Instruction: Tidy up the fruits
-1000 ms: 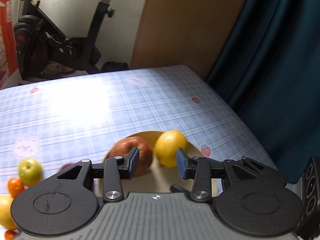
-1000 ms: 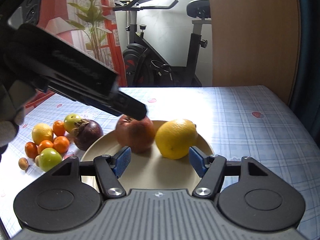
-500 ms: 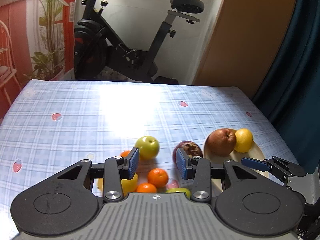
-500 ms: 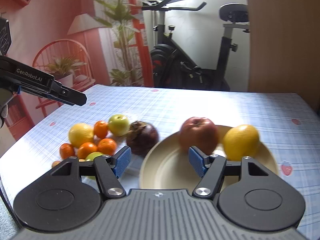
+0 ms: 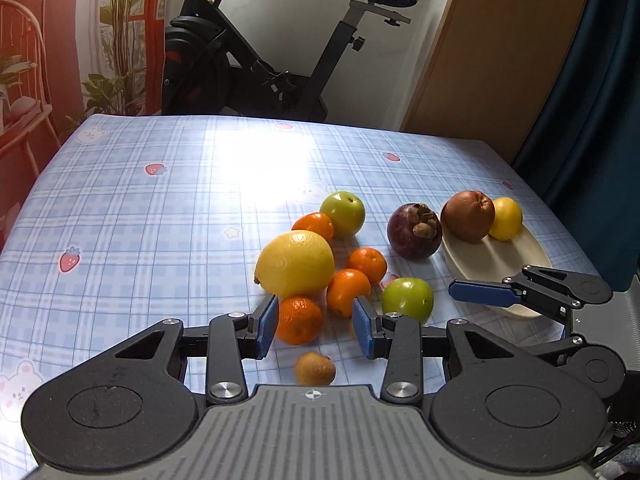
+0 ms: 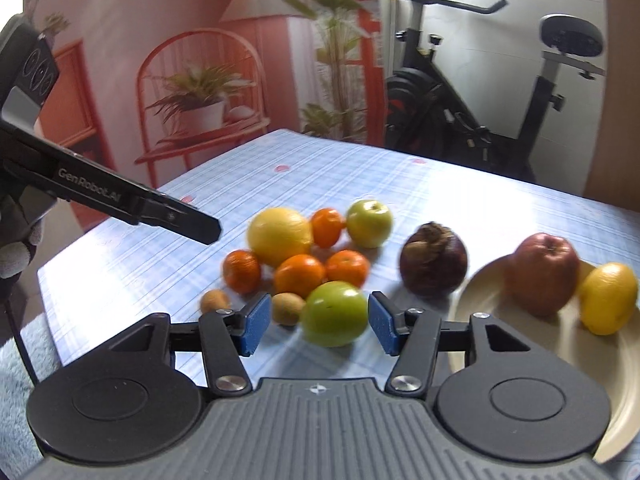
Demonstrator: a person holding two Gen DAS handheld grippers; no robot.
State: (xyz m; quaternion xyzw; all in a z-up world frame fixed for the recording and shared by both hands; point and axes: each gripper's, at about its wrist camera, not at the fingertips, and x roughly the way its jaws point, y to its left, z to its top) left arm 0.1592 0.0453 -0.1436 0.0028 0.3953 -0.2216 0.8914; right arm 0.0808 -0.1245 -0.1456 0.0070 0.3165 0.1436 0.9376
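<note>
The green apple (image 6: pixel 335 313) is framed at 12 o'clock between the closing jaws of the right gripper (image 6: pixel 316 323), not yet pinched. Its firm, smooth, rounded skin is judged slippery, so its widest middle should be taken. The left gripper (image 5: pixel 316 325) is held part-spread and empty over a small orange (image 5: pixel 299 319)

4 oranges (image 5: pixel 299 319), 2 lemons (image 5: pixel 295 263), 2 grn apples (image 5: pixel 407 300), 1 plate (image 5: pixel 496 264)

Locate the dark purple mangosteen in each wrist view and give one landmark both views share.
Left wrist view: the mangosteen sits right of centre, just left of the plate's rim.
Right wrist view: the mangosteen is right of centre, again just left of the plate.
Shared landmark: the red apple on the plate, next to a lemon.
</note>
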